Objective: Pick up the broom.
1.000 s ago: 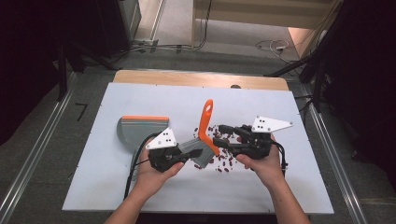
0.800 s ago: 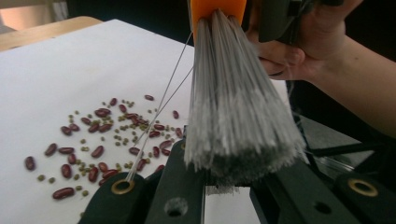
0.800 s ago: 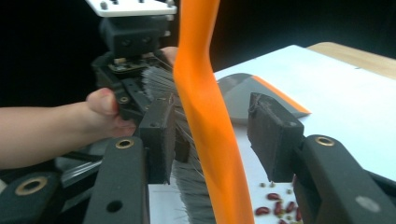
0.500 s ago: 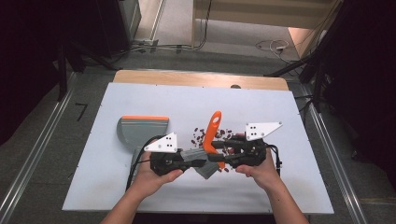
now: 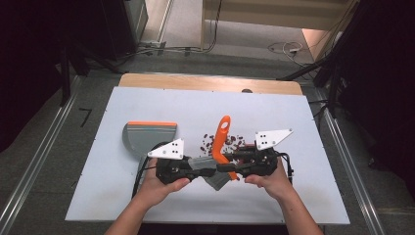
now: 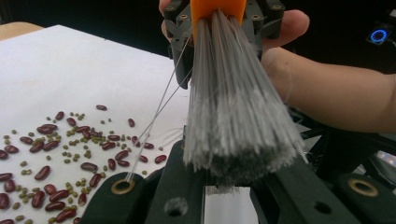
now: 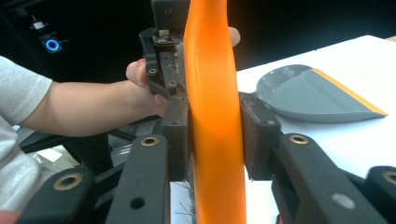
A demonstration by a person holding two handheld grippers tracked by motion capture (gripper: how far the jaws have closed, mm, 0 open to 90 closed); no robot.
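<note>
A hand brush with an orange handle [image 5: 222,137] and grey bristles [image 5: 218,180] is held between both grippers above the near middle of the white table [image 5: 147,103]. My left gripper [image 5: 208,169] is shut on the bristles [image 6: 233,116], which fan out between its jaws. My right gripper [image 5: 229,166] has just been closing, and its pads [image 7: 180,135] now press both sides of the orange handle [image 7: 212,116]. Red and green beans [image 5: 210,143] lie scattered on the table just beyond the brush and show as beans [image 6: 70,144] in the left gripper view.
A grey dustpan [image 5: 147,137] with an orange lip lies on the table to the left of the brush, mouth facing away; it shows as the dustpan [image 7: 308,95] in the right gripper view. A wooden strip [image 5: 210,83] runs along the table's far edge.
The right gripper has moved left up to the brush and closed its jaws on the orange handle. The brush has shifted a little right and nearer. The left gripper keeps its hold.
</note>
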